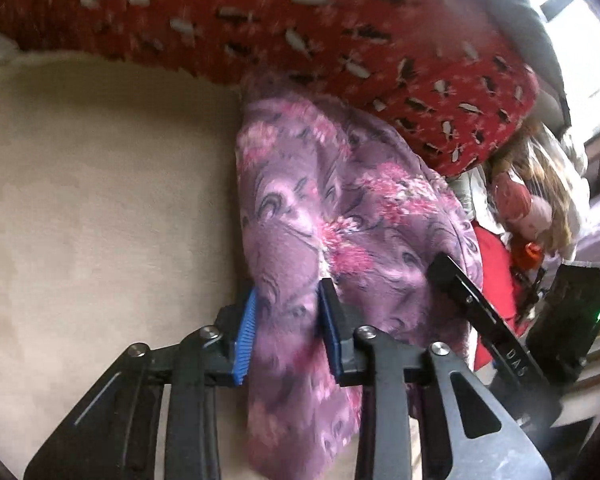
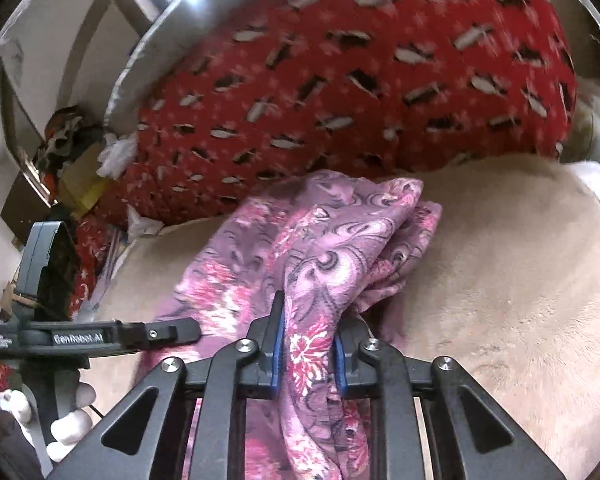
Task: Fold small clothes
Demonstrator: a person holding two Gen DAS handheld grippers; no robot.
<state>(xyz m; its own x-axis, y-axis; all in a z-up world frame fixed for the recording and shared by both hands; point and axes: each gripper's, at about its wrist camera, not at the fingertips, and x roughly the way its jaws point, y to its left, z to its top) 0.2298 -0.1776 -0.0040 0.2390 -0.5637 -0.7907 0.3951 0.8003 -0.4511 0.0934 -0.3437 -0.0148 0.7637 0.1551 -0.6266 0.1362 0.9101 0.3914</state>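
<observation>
Purple floral garment [image 1: 340, 216] lies bunched on the beige plush surface [image 1: 100, 200], its near edges lifted. Left gripper [image 1: 288, 332] is clamped on one fold, blue pads pressing cloth on both sides. Right gripper [image 2: 306, 344] is likewise clamped on a gathered fold at the garment's near right. Far side: a red patterned cushion [image 2: 340, 80] just behind the garment. In the right wrist view, the left gripper sits at the left, held by a white-gloved hand [image 2: 68, 428].
</observation>
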